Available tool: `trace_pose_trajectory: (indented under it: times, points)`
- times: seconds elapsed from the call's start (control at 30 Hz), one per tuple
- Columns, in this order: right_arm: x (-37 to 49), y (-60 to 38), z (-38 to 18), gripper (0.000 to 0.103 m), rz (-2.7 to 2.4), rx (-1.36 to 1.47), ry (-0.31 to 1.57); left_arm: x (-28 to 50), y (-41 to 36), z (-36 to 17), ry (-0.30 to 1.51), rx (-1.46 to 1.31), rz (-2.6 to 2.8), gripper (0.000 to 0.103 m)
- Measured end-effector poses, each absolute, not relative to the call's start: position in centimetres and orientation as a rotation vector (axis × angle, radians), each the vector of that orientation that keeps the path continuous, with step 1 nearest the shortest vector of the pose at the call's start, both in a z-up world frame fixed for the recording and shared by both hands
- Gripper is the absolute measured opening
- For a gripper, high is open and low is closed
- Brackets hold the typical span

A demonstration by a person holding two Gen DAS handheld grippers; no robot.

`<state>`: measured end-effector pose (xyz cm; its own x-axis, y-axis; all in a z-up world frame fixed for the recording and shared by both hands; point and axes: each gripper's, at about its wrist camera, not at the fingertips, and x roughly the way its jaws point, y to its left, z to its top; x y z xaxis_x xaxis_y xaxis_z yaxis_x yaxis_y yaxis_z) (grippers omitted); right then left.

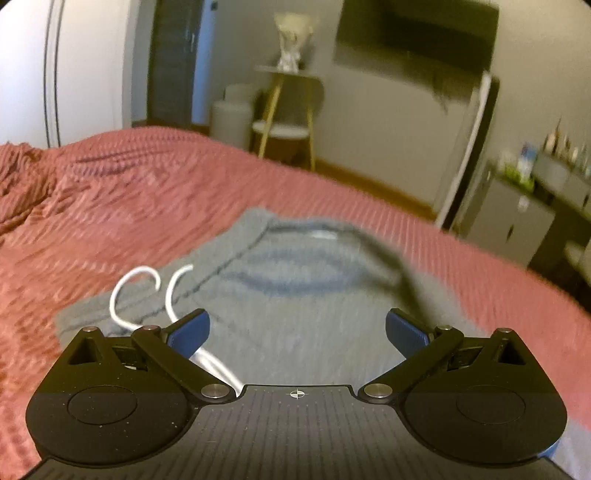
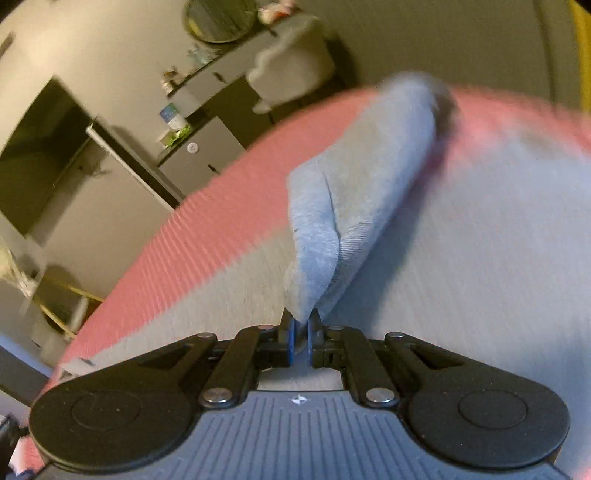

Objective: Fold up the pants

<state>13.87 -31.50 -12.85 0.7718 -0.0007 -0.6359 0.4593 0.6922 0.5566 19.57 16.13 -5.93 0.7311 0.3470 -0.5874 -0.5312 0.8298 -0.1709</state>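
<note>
Grey pants (image 1: 295, 288) lie on a pink ribbed bedspread (image 1: 129, 192), waist end toward me, with a white drawstring (image 1: 166, 295) curling at the left. My left gripper (image 1: 297, 328) hovers just above the waist, its blue pads wide apart with nothing between them. In the right wrist view the right gripper (image 2: 301, 334) is shut on a cuffed end of a grey pant leg (image 2: 354, 206), which rises in a lifted fold from the pads. More grey fabric (image 2: 480, 258) spreads flat beneath and to the right.
The bedspread (image 2: 207, 240) ends at a far edge. Beyond it stand a small round side table (image 1: 288, 110), a white fridge (image 1: 469, 147), grey cabinets (image 1: 517, 218) and a wall-mounted dark screen (image 1: 417, 33). A grey chair (image 2: 295, 62) sits by a counter.
</note>
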Motion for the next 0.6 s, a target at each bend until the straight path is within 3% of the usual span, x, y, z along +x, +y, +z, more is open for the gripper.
trace_pose_trajectory:
  times: [0.07, 0.17, 0.23, 0.37, 0.5, 0.57, 0.6]
  points:
    - [13.0, -31.8, -16.0, 0.007, -0.308, 0.832, 0.7, 20.0, 17.1, -6.1, 0.606, -0.39, 0.411, 0.103]
    - [13.8, -31.4, -16.0, 0.011, -0.292, 0.706, 0.682, 21.9, 18.9, -6.6, 0.7, -0.424, 0.319, 0.103]
    - [13.9, -30.2, -15.5, 0.025, -0.309, 0.597, 0.643, 23.7, 19.6, -6.2, 0.736, -0.427, 0.362, 0.103]
    - [14.8, -29.6, -16.4, 0.039, -0.288, 0.471, 0.608, 29.7, 19.7, -5.3, 0.778, -0.478, 0.241, 0.103]
    - [14.9, -29.4, -15.7, 0.079, -0.209, 0.491, 0.593, 36.7, 18.9, -6.1, 0.853, -0.486, 0.227, 0.103]
    - [14.7, -29.4, -15.9, 0.085, -0.175, 0.499, 0.571, 39.2, 18.7, -6.8, 0.876, -0.495, 0.235, 0.102]
    - [14.7, -29.4, -15.9, 0.087, -0.167, 0.49, 0.565, 40.3, 18.7, -7.2, 0.884, -0.509, 0.243, 0.093]
